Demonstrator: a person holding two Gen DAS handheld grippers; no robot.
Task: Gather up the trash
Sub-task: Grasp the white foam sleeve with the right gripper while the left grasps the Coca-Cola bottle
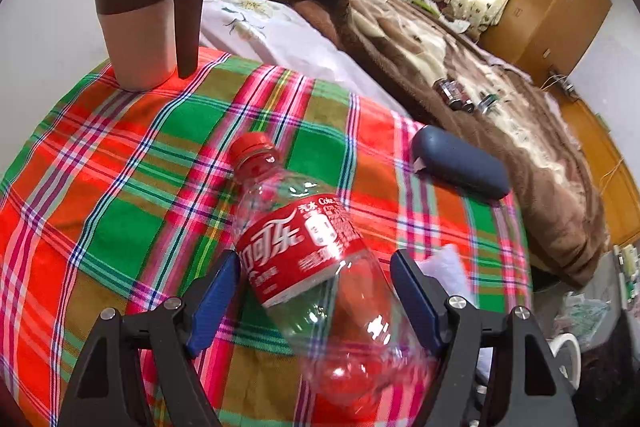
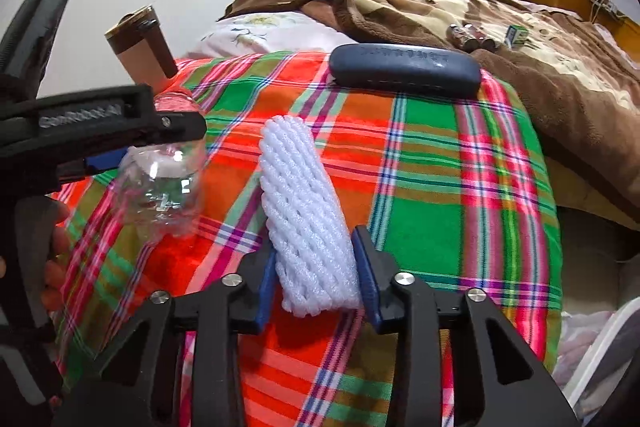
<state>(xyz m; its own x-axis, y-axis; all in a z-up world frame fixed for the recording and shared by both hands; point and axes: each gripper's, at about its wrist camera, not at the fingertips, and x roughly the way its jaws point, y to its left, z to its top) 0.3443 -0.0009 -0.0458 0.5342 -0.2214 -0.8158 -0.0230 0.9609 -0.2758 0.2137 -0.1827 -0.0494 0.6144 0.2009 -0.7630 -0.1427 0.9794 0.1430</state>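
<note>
While both grippers straddle trash on the plaid cloth (image 1: 120, 155):
Left gripper (image 1: 316, 291) brackets the cola bottle (image 1: 304, 247), jaws spread, not clamped; right gripper (image 2: 320, 267) pinches the white foam net (image 2: 304, 203).

brown lidded jug (image 1: 140, 23) and dark glasses case (image 1: 460, 163) on plaid tablecloth (image 1: 120, 167), beside brown blanket (image 1: 440, 39)

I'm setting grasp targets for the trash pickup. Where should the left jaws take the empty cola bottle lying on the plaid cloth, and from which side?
Grip the cola bottle across its body at the red label, coming in from the base end. It lies on its side with the cap pointing away, and the left gripper already straddles it, one jaw on each flank. The clear wall looks thin, so squeeze gently.
</note>
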